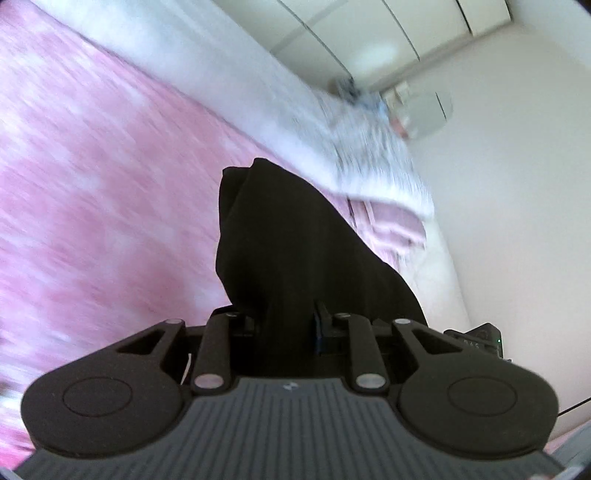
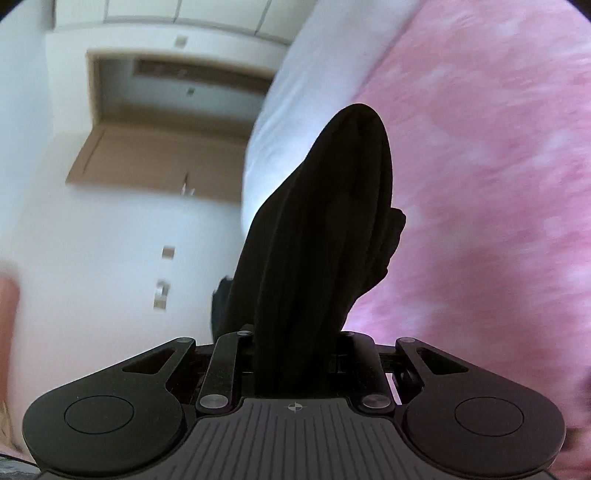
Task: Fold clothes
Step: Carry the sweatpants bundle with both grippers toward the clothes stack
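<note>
A black garment [image 1: 295,243] bunches up out of my left gripper [image 1: 286,325], which is shut on it; the cloth hides the fingertips. In the right wrist view the same black garment [image 2: 325,229] rises in a dark fold from my right gripper [image 2: 299,350], also shut on it with its fingers covered. Both grippers hold the cloth up above a pink bed cover [image 1: 92,184] that spreads out behind it [image 2: 480,184]. The background is blurred by motion.
A white pillow or duvet edge [image 1: 221,66] runs along the pink cover. A patterned grey-white cloth [image 1: 373,147] lies at the bed's far end. White walls, wardrobe doors [image 1: 406,29] and a brown door [image 2: 155,158] stand behind.
</note>
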`<state>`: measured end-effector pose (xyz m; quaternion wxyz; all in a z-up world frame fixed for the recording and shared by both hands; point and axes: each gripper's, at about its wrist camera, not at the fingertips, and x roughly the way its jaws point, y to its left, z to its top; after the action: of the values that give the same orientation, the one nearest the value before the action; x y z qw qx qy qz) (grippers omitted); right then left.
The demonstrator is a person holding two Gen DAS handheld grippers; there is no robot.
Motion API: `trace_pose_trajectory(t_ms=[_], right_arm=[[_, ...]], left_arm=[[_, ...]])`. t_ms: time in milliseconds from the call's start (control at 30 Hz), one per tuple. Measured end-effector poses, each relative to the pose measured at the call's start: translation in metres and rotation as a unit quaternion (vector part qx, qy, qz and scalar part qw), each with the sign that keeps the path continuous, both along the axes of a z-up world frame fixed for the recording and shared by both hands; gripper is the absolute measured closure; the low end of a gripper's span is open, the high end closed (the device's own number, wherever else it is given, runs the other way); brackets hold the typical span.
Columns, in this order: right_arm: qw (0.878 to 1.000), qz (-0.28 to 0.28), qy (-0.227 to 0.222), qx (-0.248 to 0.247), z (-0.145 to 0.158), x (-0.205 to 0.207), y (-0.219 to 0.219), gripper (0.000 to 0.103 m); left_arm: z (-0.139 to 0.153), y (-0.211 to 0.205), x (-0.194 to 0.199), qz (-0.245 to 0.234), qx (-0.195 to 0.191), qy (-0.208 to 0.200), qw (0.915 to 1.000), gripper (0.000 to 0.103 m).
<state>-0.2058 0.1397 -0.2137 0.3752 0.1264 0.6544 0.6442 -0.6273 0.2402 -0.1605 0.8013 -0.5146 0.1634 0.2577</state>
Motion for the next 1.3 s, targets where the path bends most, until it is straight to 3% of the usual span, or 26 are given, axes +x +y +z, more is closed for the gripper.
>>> trace_pose_trajectory(t_ms=[167,333,467,600,733,867,967,1033,1100,1167,1233,1300], right_arm=[[0.999,0.037,0.008,0.016,0.041,-0.139,0.076,0.083],[0.997,0.075,0.023,0.029,0.070,-0.272,0.136,0.083],[0.993,0.106,0.027,0.041,0.091,-0.355,0.193,0.083],[0.989,0.123,0.027,0.070,0.108,-0.405,0.251,0.083],[0.988,0.117,0.024,0.095,0.119,-0.464,0.280,0.083],[0.988,0.113,0.019,0.100,0.107,-0.516,0.324,0.083],[0.989,0.114,0.015,0.095,0.087,-0.545,0.345,0.083],[0.989,0.114,0.012,0.094,0.069,-0.560,0.357,0.083],[0.990,0.113,0.008,0.081,0.045,-0.566,0.361,0.083],[0.991,0.113,0.004,0.067,0.021,-0.571,0.364,0.083],[0.992,0.113,-0.001,0.052,-0.003,-0.577,0.366,0.083],[0.993,0.113,-0.005,0.038,-0.027,-0.582,0.369,0.081]], left_arm=[[0.041,0.047,-0.148,0.048,0.024,-0.013,0.9985,0.084],[0.081,0.093,-0.263,0.092,0.055,-0.001,0.9942,0.084],[0.111,0.134,-0.327,0.125,0.086,0.005,0.9884,0.084],[0.137,0.181,-0.378,0.146,0.121,0.014,0.9817,0.084],[0.151,0.234,-0.411,0.164,0.138,0.011,0.9767,0.086],[0.142,0.277,-0.444,0.170,0.144,0.004,0.9749,0.092],[0.122,0.301,-0.460,0.155,0.137,-0.010,0.9784,0.093],[0.101,0.318,-0.470,0.155,0.130,0.017,0.9792,0.093],[0.072,0.333,-0.488,0.175,0.097,0.038,0.9790,0.093],[0.047,0.336,-0.496,0.189,0.068,0.062,0.9776,0.093],[0.030,0.331,-0.501,0.196,0.064,0.088,0.9745,0.092],[0.018,0.327,-0.512,0.218,0.049,0.082,0.9714,0.090]])
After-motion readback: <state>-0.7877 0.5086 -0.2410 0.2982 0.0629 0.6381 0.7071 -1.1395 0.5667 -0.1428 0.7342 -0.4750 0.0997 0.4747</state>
